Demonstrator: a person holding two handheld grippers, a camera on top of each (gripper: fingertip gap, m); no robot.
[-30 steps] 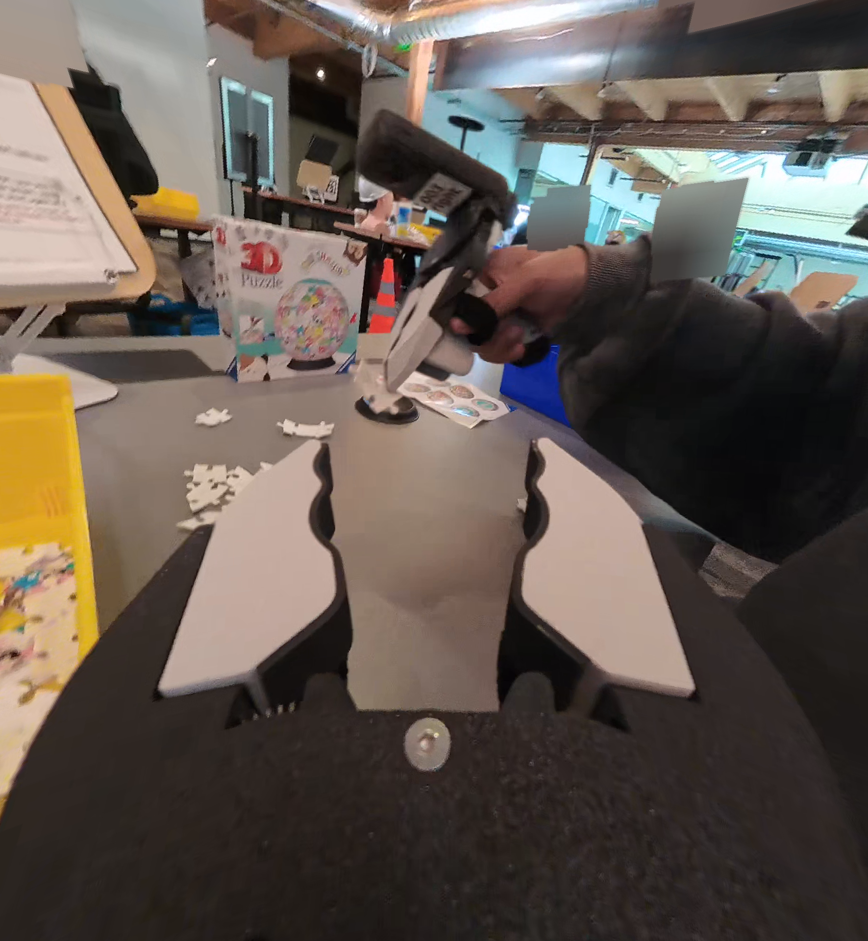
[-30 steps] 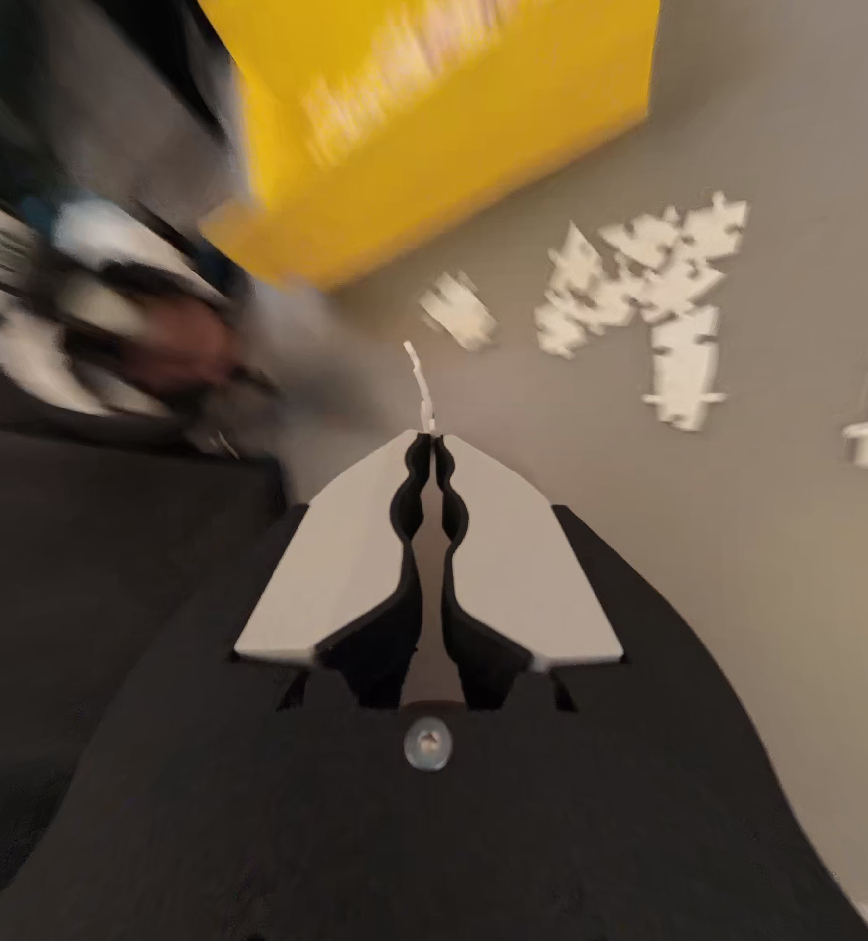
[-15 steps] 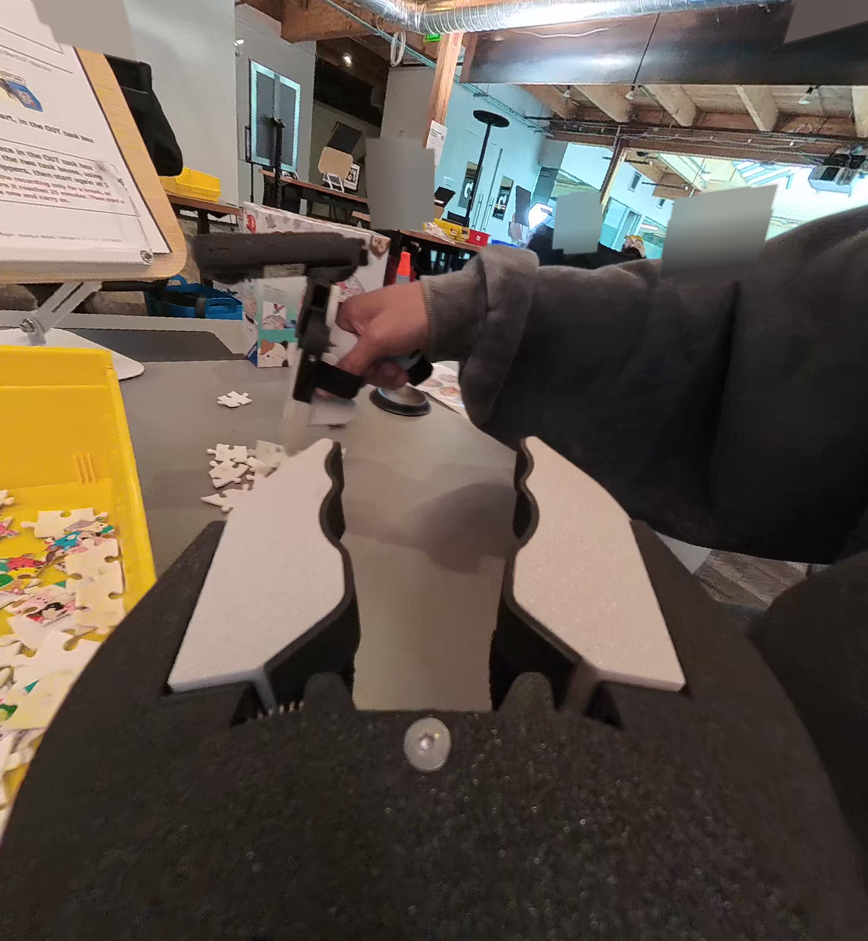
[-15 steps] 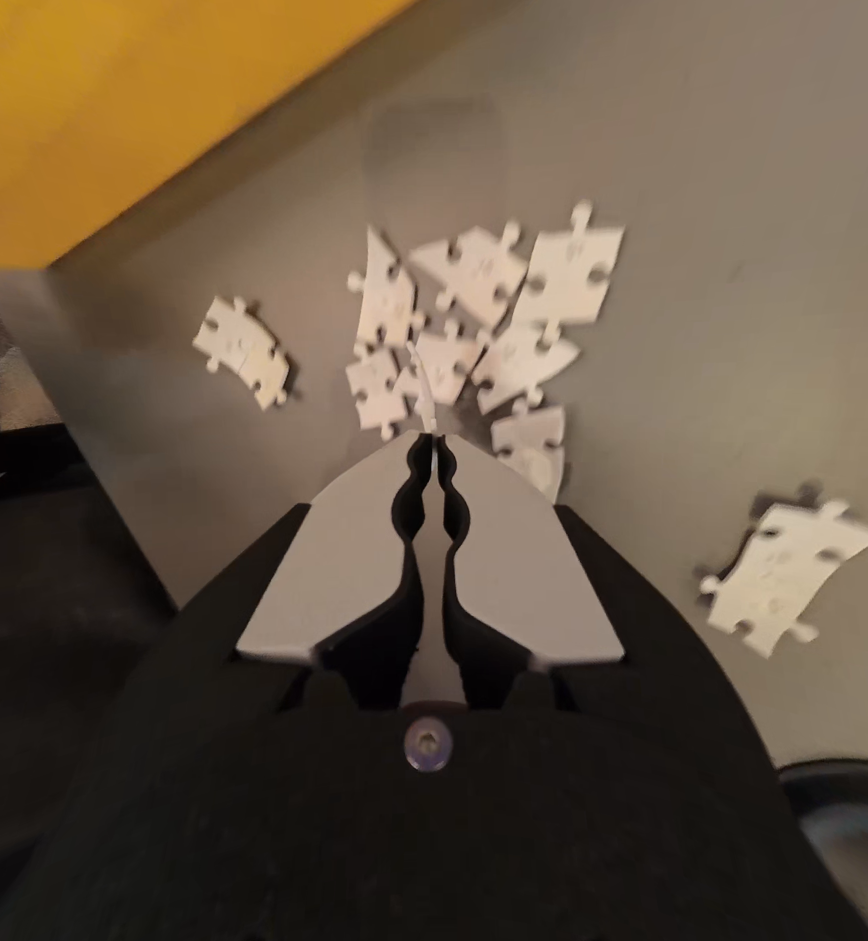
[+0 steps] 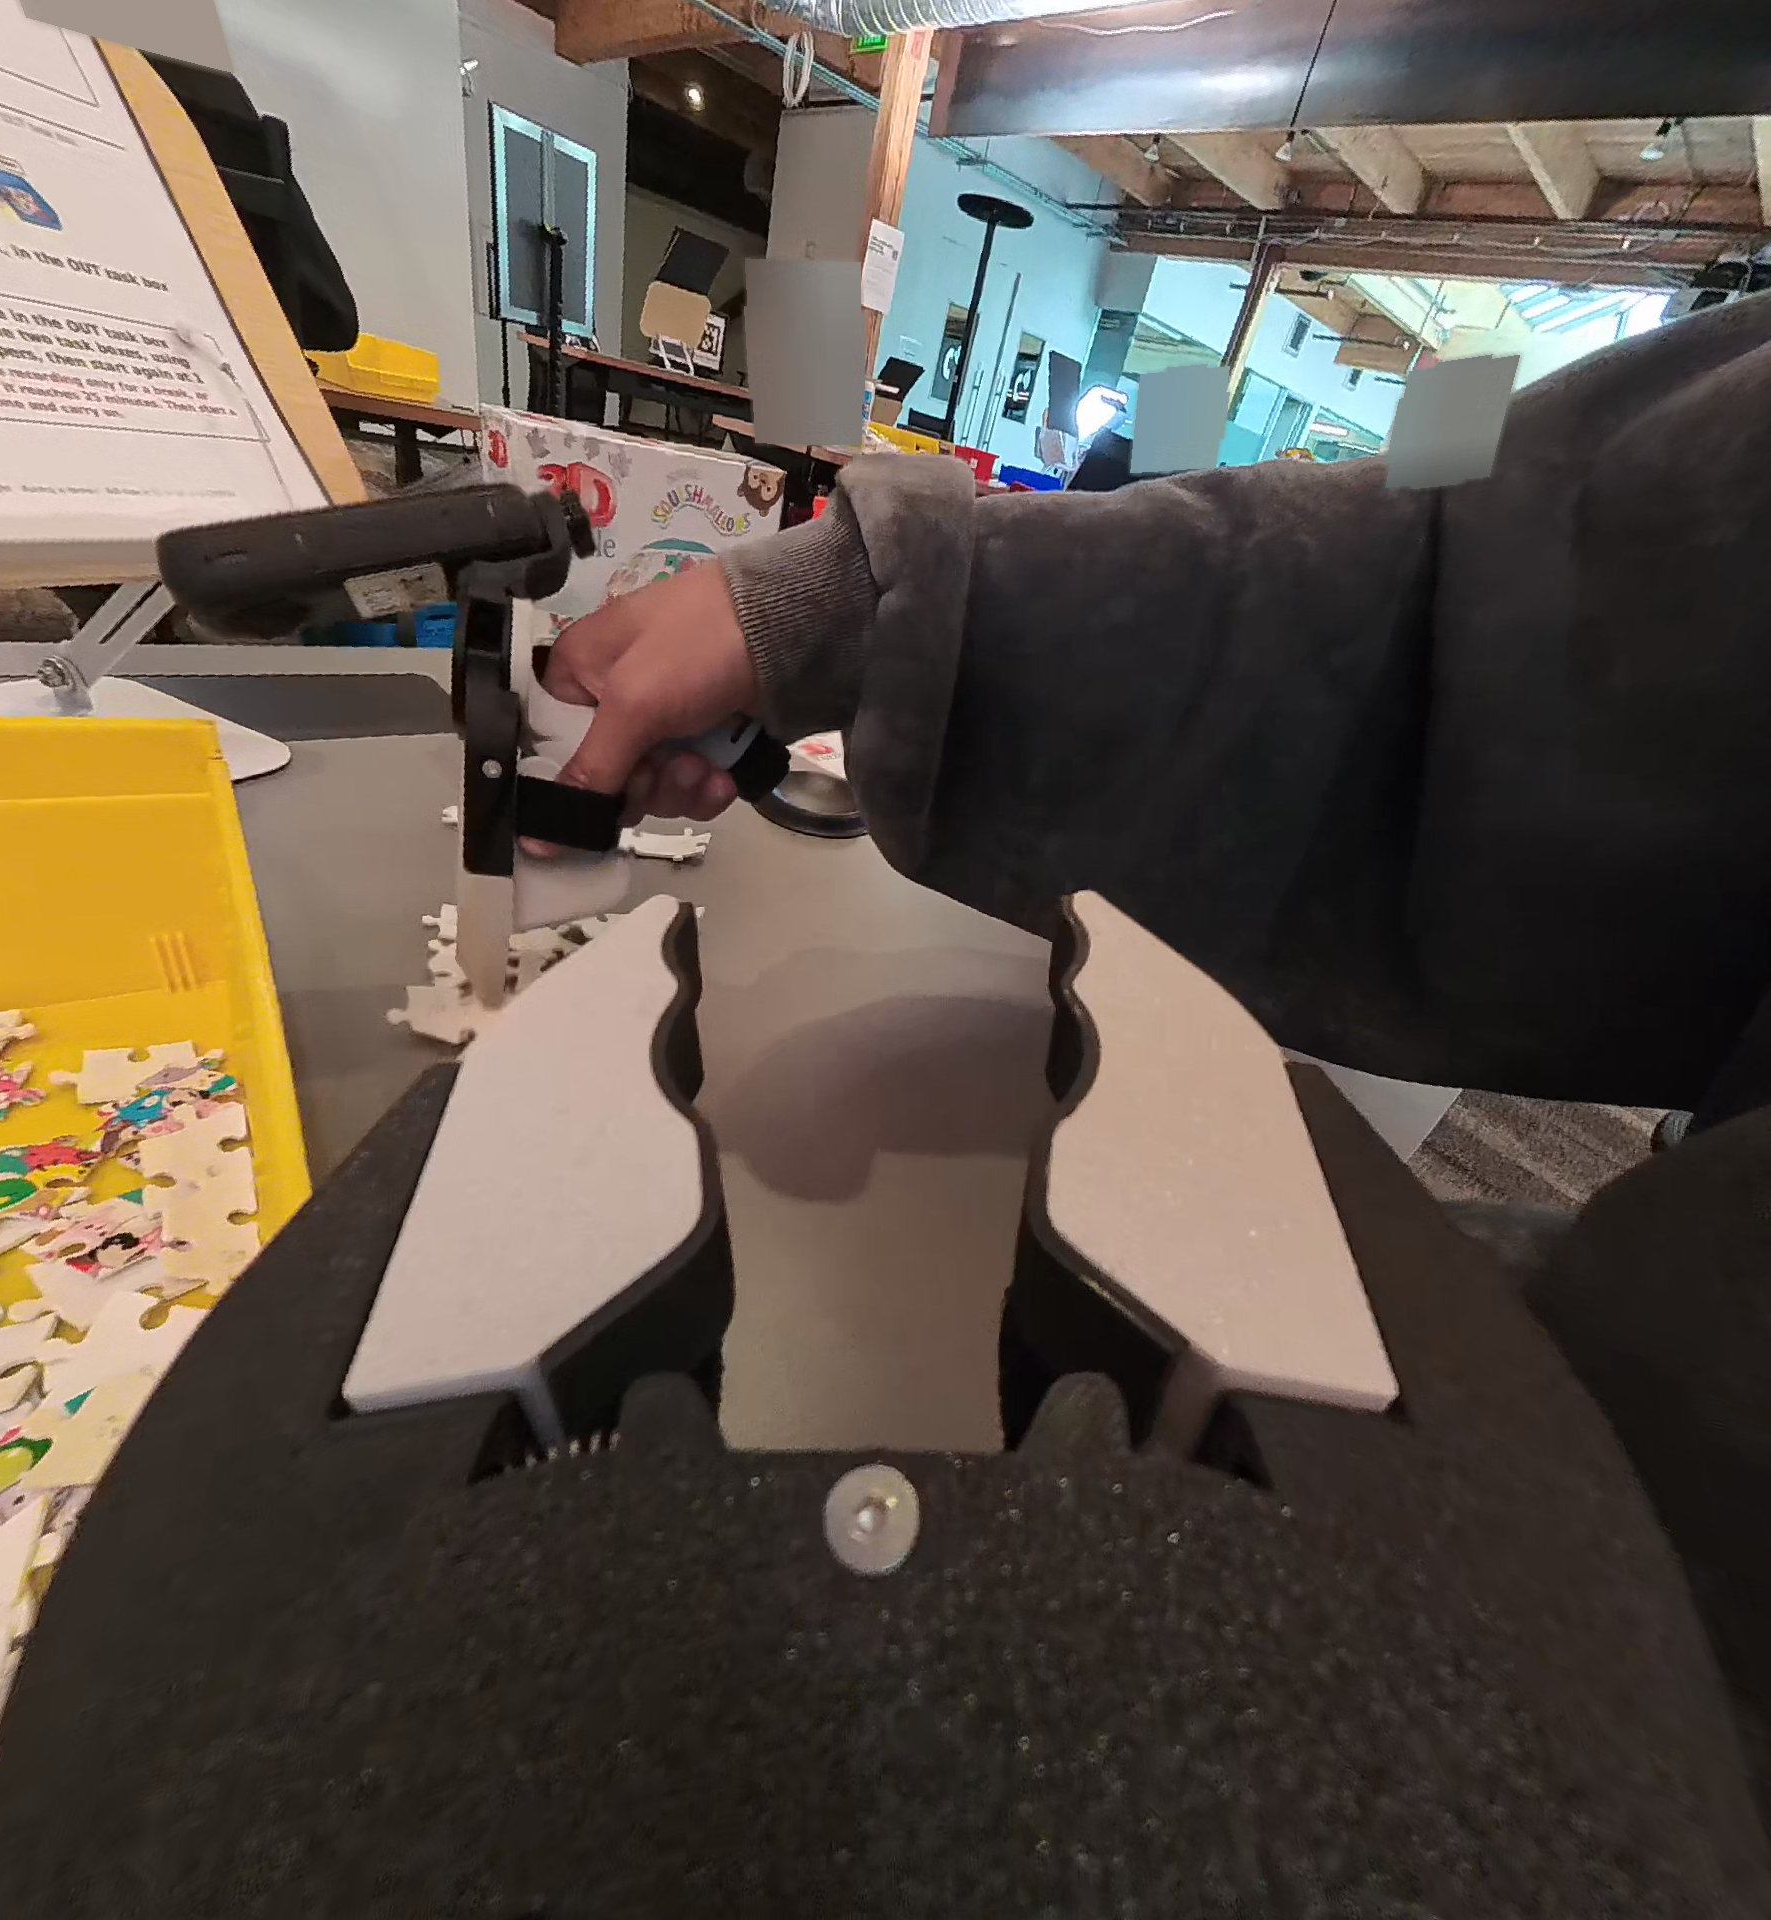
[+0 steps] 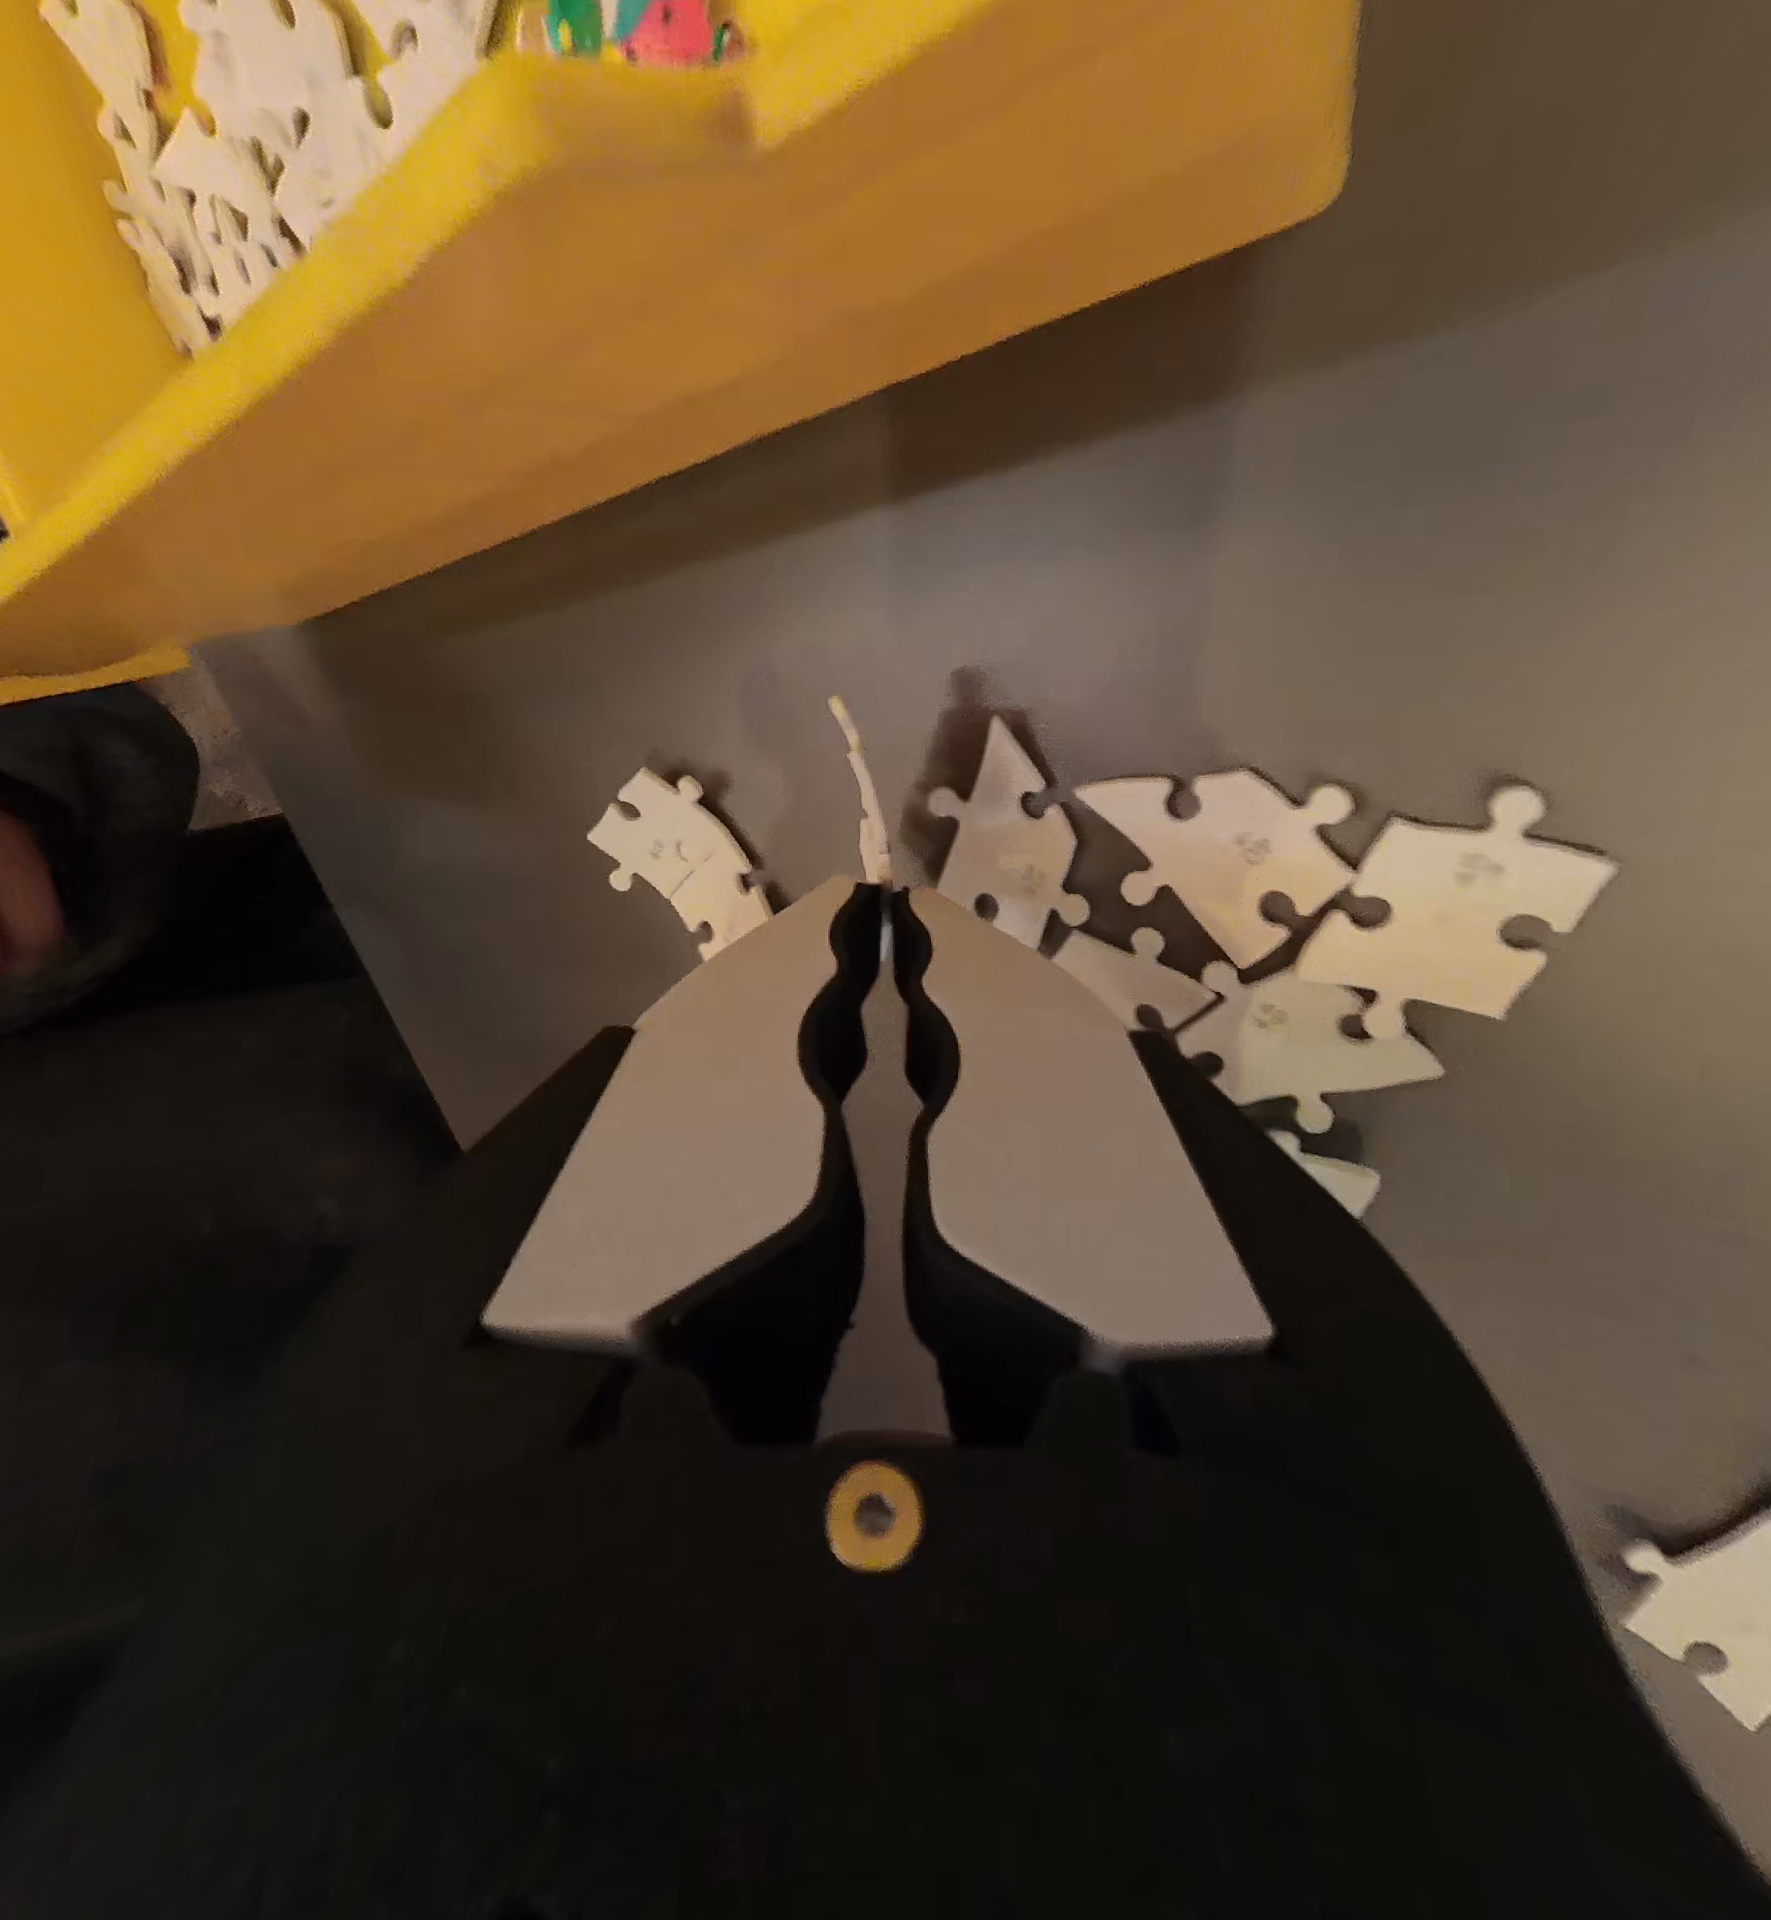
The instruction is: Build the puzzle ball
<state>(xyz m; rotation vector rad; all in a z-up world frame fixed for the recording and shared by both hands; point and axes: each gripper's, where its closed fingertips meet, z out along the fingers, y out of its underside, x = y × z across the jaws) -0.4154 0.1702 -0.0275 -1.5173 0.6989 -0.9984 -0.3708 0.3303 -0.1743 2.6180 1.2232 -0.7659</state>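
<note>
Pinching an upright puzzle piece (image 6: 865,800), right gripper (image 6: 883,904) now lower over loose pieces (image 6: 1276,914); left gripper (image 5: 876,925) spread, empty.

Left wrist view: low over the table (image 5: 860,956), facing level across it — room beyond.
Right wrist view: close above, facing steeply down.
Shared: loose puzzle pieces (image 6: 1276,883) beside the yellow bin (image 5: 81,883) — seen in both.

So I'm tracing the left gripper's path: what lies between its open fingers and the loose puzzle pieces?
Only bare grey table, seen in the left wrist view; loose puzzle pieces lie left of the left gripper.
</note>
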